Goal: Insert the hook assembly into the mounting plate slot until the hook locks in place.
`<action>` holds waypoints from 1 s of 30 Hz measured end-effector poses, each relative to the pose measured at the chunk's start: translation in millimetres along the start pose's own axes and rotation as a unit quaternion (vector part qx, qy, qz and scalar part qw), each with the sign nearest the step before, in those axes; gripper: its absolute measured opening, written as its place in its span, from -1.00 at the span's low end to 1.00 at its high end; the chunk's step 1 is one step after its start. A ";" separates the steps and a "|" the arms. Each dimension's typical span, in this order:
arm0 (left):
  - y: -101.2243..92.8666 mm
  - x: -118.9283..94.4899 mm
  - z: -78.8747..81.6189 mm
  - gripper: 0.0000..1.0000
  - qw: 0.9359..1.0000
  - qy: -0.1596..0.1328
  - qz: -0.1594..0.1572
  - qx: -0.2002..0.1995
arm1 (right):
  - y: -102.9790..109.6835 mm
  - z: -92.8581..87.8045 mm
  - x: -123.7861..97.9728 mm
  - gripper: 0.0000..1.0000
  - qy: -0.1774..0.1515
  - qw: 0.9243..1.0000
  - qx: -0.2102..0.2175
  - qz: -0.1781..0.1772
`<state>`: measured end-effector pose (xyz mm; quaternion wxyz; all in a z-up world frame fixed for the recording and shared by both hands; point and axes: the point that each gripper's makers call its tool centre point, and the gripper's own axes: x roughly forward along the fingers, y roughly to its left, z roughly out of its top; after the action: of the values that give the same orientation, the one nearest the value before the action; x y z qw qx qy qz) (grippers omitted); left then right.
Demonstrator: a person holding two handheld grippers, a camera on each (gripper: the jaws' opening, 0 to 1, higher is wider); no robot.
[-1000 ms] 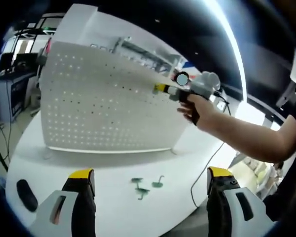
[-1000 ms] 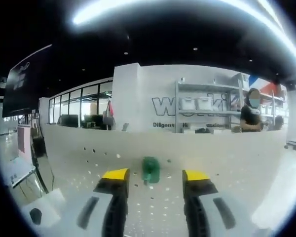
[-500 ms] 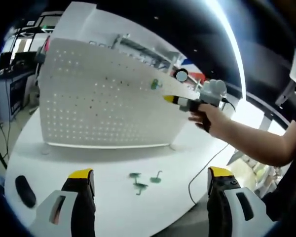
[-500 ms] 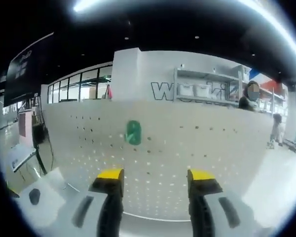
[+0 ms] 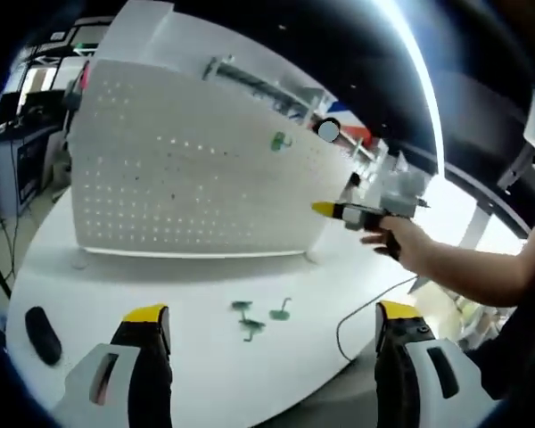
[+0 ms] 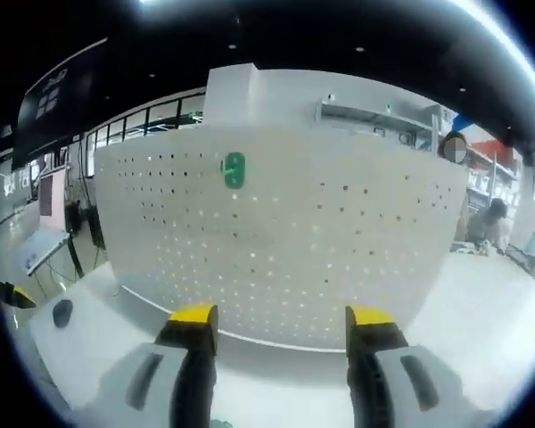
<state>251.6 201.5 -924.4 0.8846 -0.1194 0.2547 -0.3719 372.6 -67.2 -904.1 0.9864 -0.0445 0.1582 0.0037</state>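
Observation:
A white pegboard point(image 5: 178, 178) stands upright on the round white table point(image 5: 89, 285). One green hook point(image 5: 279, 141) hangs in the board's holes near its upper right; in the right gripper view the same hook point(image 6: 234, 169) sits high on the pegboard point(image 6: 339, 241), left of centre. My right gripper point(image 6: 282, 316) is open and empty, well back from the board. In the left gripper view a hand holds that right gripper point(image 5: 325, 209) off the board's right end. My left gripper point(image 5: 272, 314) is open over the table's near part, with loose green hooks point(image 5: 250, 321) lying ahead of it.
A black oval object point(image 5: 37, 332) lies at the table's left edge. A cable point(image 5: 357, 312) trails off the right rim. People stand far back by shelving point(image 6: 495, 223). A yellow-tipped piece point(image 6: 13, 296) pokes in at the left of the right gripper view.
The right gripper has let go of the green hook, which stays on the pegboard, and has drawn back and down away from the board. The left gripper has hardly moved.

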 end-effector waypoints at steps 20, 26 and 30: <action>4.6 -12.3 -29.0 0.94 0.999 0.034 0.013 -0.004 | 21.0 -80.5 -65.4 0.10 0.061 0.997 -0.019 0.052; 6.2 -14.0 -34.4 0.94 0.999 0.047 0.018 -0.003 | 35.9 -96.5 -80.0 0.12 0.074 0.995 -0.017 0.067; 7.1 -13.8 -38.8 0.93 0.998 0.054 0.021 -0.003 | 44.8 -107.8 -87.4 0.12 0.088 0.993 -0.016 0.081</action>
<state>226.8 215.5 -954.9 0.8765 -0.0968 0.3061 -0.3587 255.0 -31.5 -982.6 0.9642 -0.0471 0.2478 0.0820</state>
